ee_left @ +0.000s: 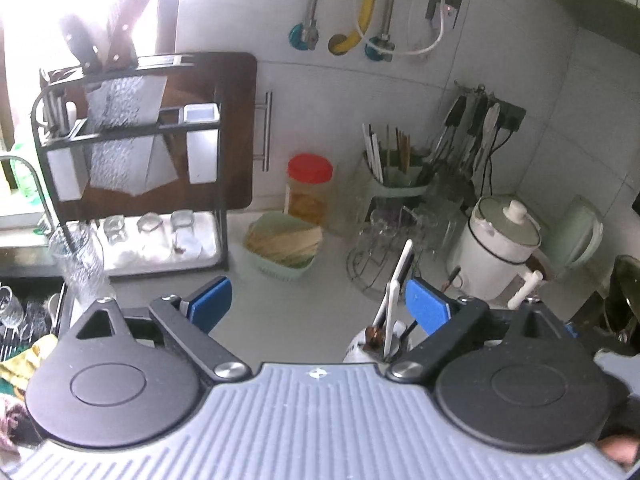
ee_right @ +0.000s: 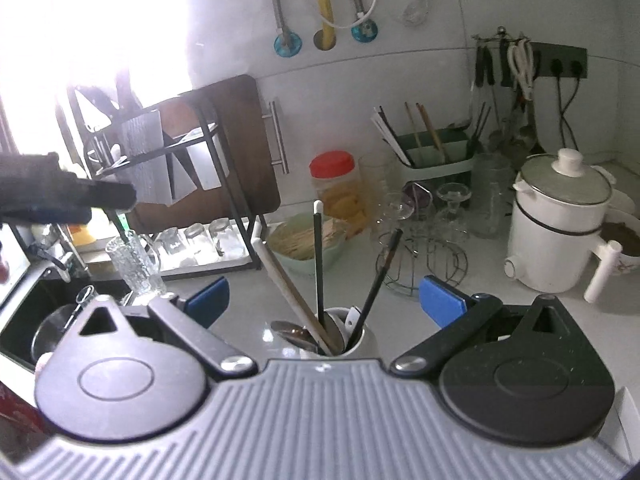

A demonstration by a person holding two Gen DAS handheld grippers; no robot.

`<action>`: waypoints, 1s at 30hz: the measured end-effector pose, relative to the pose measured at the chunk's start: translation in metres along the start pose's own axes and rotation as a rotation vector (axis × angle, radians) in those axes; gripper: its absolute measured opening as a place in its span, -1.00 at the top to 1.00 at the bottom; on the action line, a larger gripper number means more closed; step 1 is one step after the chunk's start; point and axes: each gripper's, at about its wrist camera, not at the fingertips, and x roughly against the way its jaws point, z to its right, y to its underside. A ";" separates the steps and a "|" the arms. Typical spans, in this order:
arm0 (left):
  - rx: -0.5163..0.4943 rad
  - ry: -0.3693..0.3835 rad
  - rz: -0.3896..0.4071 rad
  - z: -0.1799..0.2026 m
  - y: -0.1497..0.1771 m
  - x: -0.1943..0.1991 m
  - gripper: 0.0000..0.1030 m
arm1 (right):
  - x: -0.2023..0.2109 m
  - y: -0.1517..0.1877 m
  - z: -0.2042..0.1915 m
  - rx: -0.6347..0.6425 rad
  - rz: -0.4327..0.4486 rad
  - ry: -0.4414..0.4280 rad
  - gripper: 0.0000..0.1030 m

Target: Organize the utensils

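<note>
Counter point(ee_right: 440, 320): white, crowded, under your grippers.
Utensils: upright in white cup point(ee_right: 360, 342), between right gripper point(ee_right: 324, 300) jaws.
Jaws: both yours apart, empty; left gripper point(ee_left: 318, 306).
Hidden: window glare hides rack point(ee_right: 168, 152) top.

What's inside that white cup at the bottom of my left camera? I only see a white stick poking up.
Observer: The right wrist view looks down into the white cup. It holds a long white handle, a white-tipped black stick and a plain black stick leaning right.
Operator: Is there a spoon too?
Observer: Yes, a metal spoon shows its bowl at the cup's left rim.
Operator: Is the other gripper grabbing something?
Observer: No. The right gripper is open, its blue pads wide apart on either side of the cup, touching nothing.
</note>
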 end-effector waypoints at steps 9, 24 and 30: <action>-0.017 -0.013 -0.014 -0.004 0.040 0.014 -0.90 | 0.026 0.019 -0.008 -0.011 0.002 0.020 -1.00; -0.017 -0.010 -0.063 -0.007 0.088 0.020 -0.91 | 0.038 0.051 -0.020 0.004 -0.039 0.049 -1.00; -0.020 -0.020 -0.061 -0.010 0.090 0.023 -0.91 | 0.040 0.052 -0.022 0.000 -0.031 0.055 -1.00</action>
